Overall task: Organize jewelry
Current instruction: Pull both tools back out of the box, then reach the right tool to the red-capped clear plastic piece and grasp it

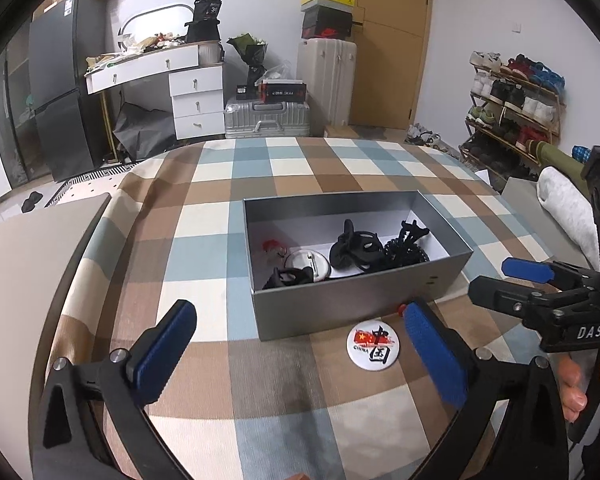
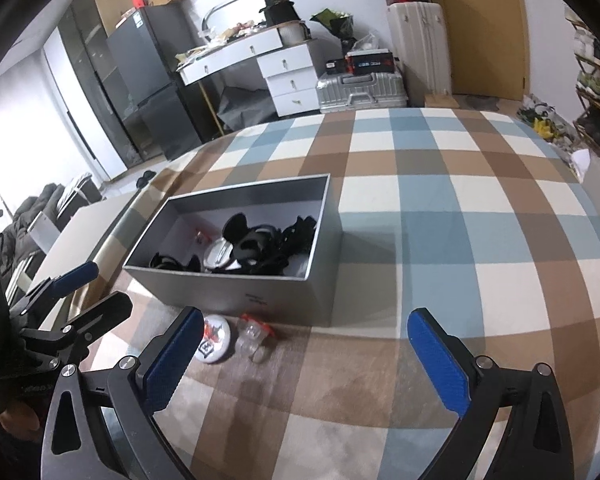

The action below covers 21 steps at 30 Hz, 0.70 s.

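An open grey box [image 1: 340, 316] [image 2: 240, 296] sits on the checked cloth. It holds black hair clips [image 1: 356, 250] [image 2: 252, 240], a round badge [image 1: 306, 262] and a small red item [image 1: 270, 246]. In front of the box lie a white "CHINA" badge [image 1: 374, 345] [image 2: 216, 338] and a small clear piece with a red cap [image 2: 254, 334]. My left gripper [image 1: 298, 316] [image 2: 100, 286] is open just before the box, nothing between its fingers. My right gripper [image 2: 306, 316] [image 1: 496, 278] is open too, empty, to the right of the badge.
The checked cloth [image 1: 228, 384] covers a round-edged table. A grey board [image 1: 32, 248] lies off its left edge, and a pale rolled cloth [image 1: 564, 204] lies at the right. Suitcases, a white desk and a shoe rack stand beyond the table.
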Each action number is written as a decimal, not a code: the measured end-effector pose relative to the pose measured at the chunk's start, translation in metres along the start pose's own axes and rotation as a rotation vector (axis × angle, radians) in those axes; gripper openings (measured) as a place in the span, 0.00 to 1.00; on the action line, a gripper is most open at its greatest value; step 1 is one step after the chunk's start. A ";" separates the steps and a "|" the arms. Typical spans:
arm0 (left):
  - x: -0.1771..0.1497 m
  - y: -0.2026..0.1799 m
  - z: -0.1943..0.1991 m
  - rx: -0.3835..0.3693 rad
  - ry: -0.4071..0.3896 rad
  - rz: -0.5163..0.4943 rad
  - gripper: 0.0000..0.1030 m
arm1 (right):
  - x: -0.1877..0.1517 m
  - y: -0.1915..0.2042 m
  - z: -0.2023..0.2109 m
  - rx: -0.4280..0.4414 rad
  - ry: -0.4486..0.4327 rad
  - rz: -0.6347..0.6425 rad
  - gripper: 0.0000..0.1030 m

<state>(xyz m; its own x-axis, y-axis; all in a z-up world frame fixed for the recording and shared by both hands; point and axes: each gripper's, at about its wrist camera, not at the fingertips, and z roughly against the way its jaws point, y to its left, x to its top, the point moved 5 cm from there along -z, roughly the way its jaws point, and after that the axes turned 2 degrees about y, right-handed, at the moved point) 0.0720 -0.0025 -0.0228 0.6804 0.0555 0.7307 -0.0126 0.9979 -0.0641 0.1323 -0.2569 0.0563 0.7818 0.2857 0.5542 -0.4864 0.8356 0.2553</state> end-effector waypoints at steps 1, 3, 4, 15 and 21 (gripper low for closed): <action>-0.001 0.000 0.000 0.007 0.001 -0.003 0.98 | -0.001 0.001 -0.001 -0.002 0.004 0.005 1.00; -0.004 0.002 0.001 0.014 0.000 -0.004 0.98 | -0.003 0.004 -0.004 -0.007 0.016 0.018 1.00; -0.006 0.002 0.001 0.014 0.002 0.000 0.98 | -0.004 0.005 -0.005 -0.009 0.023 0.023 1.00; -0.020 0.002 -0.003 -0.007 0.038 -0.009 0.98 | -0.020 0.015 -0.027 -0.029 0.105 0.062 1.00; -0.028 0.001 -0.009 -0.015 0.070 -0.004 0.98 | -0.023 0.019 -0.042 -0.063 0.145 0.074 1.00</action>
<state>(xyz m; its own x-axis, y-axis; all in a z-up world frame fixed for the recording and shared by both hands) 0.0593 -0.0029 -0.0499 0.7298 0.0489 0.6820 0.0006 0.9974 -0.0721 0.1215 -0.2276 0.0148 0.7949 0.4086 0.4485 -0.5231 0.8360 0.1655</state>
